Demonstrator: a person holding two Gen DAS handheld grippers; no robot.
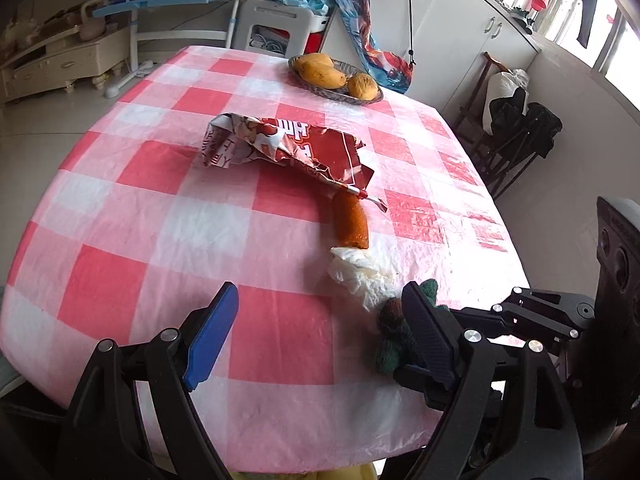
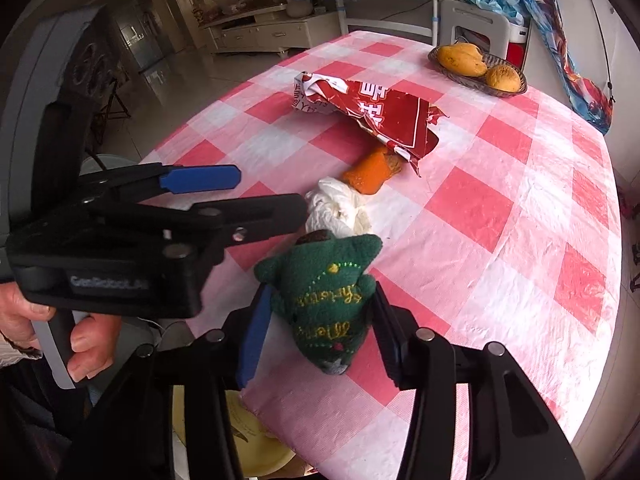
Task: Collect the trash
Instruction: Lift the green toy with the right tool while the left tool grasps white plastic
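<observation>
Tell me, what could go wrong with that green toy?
The green felt Christmas-tree toy sits between the right gripper fingers near the edge of the red-and-white checked tablecloth; it might slip off. The open left gripper, close beside it, might bump it or the crumpled white tissue.

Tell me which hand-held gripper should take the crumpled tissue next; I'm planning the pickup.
Left, probably. The left hand-held gripper is open and empty, one finger beside the tissue; the right hand-held gripper has the green plush between its fingers.
</observation>
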